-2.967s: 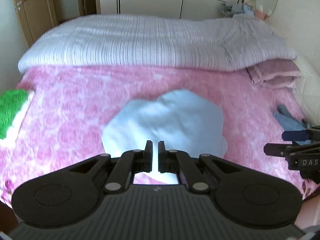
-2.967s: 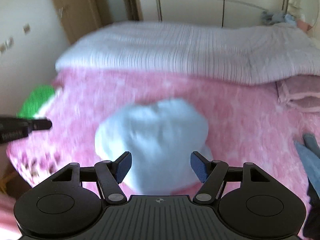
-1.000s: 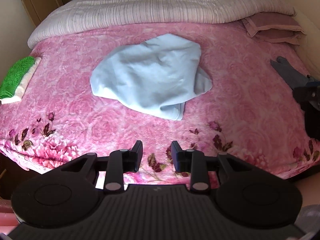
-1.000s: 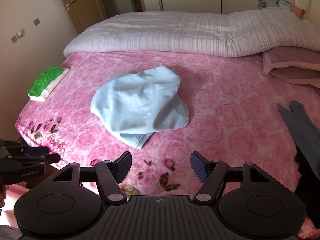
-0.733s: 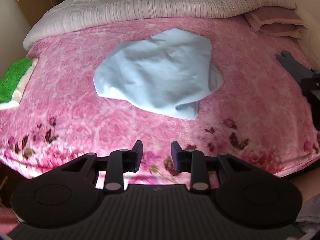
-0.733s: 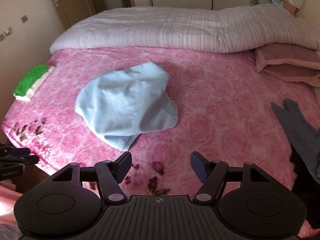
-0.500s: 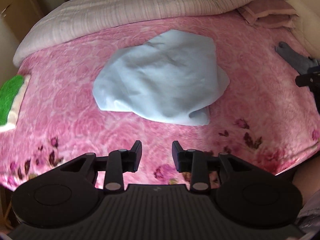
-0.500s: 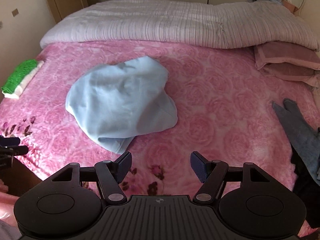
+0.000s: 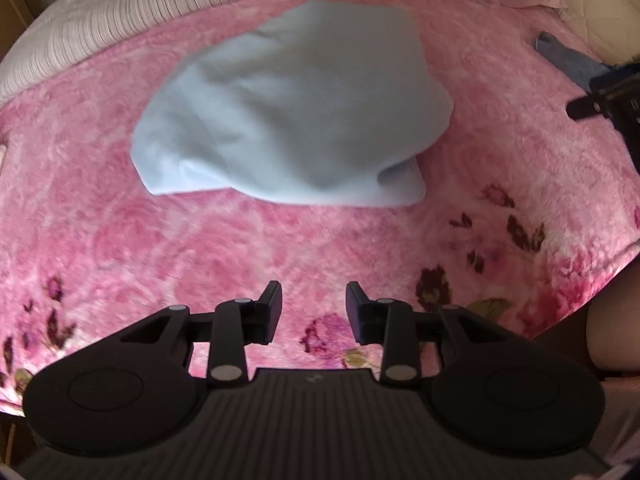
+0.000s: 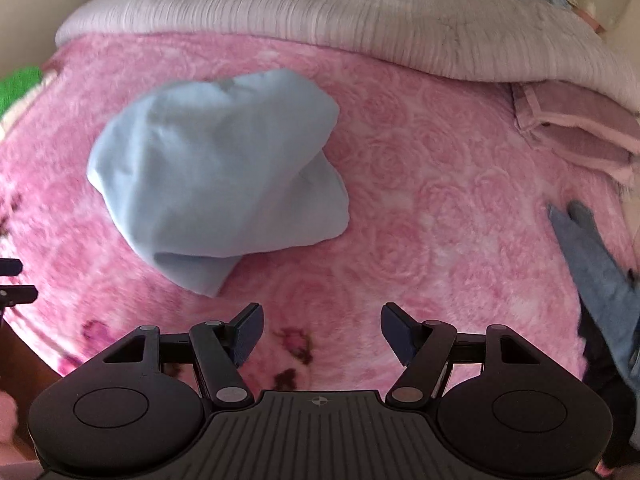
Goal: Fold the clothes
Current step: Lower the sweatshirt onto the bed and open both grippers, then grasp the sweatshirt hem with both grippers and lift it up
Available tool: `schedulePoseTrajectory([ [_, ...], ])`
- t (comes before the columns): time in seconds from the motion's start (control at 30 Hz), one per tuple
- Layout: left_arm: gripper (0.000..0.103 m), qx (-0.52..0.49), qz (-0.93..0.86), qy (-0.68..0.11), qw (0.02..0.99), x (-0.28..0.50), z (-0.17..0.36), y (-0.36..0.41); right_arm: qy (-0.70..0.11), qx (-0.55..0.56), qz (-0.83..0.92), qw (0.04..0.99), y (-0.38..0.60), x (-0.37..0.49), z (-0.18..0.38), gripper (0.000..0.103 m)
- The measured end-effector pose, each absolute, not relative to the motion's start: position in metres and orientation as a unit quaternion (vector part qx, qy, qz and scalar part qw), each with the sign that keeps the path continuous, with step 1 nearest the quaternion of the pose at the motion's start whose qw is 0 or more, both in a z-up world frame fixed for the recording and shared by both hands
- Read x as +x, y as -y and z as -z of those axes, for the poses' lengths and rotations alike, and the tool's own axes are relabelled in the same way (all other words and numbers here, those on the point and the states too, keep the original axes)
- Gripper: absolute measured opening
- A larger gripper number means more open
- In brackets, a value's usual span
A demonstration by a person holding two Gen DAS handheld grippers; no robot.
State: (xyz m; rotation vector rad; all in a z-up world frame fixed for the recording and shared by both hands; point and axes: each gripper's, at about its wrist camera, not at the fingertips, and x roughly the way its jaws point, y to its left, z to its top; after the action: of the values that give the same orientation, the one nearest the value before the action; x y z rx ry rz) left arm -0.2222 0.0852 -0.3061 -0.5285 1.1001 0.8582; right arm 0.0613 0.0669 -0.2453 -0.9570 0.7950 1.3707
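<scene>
A light blue garment (image 9: 296, 112) lies loosely heaped on the pink floral blanket (image 9: 240, 248); it also shows in the right wrist view (image 10: 216, 168). My left gripper (image 9: 314, 308) is open and empty, over the blanket near the garment's front edge. My right gripper (image 10: 322, 330) is open wide and empty, just in front of the garment's lower right corner. The right gripper's tip (image 9: 600, 100) shows at the right edge of the left wrist view. The left gripper's tip (image 10: 12, 280) shows at the left edge of the right wrist view.
A striped white quilt (image 10: 360, 20) lies rolled along the far side of the bed. Folded mauve bedding (image 10: 576, 128) sits at the far right. A dark blue-grey garment (image 10: 592, 256) lies at the right edge. A green and white folded item (image 10: 18, 88) sits at the left edge.
The left gripper let go of the blue garment and opened. Both grippers drew back, then moved closer to the garment again. The garment lies where it was dropped.
</scene>
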Motion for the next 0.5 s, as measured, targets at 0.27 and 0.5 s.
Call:
schedulePoseTrajectory([
  [0.27,0.031,-0.211,-0.420,-0.505,0.724,-0.200,0.361,-0.075,-0.237,-0.500,-0.636,0.537,-0.081,0.071,0.328,0.069],
  [0.5,0.036,-0.152,-0.456,-0.489,0.728,-0.185,0.394,-0.084,-0.059,-0.566,-0.681,0.462,-0.074,0.074,0.403,0.069],
])
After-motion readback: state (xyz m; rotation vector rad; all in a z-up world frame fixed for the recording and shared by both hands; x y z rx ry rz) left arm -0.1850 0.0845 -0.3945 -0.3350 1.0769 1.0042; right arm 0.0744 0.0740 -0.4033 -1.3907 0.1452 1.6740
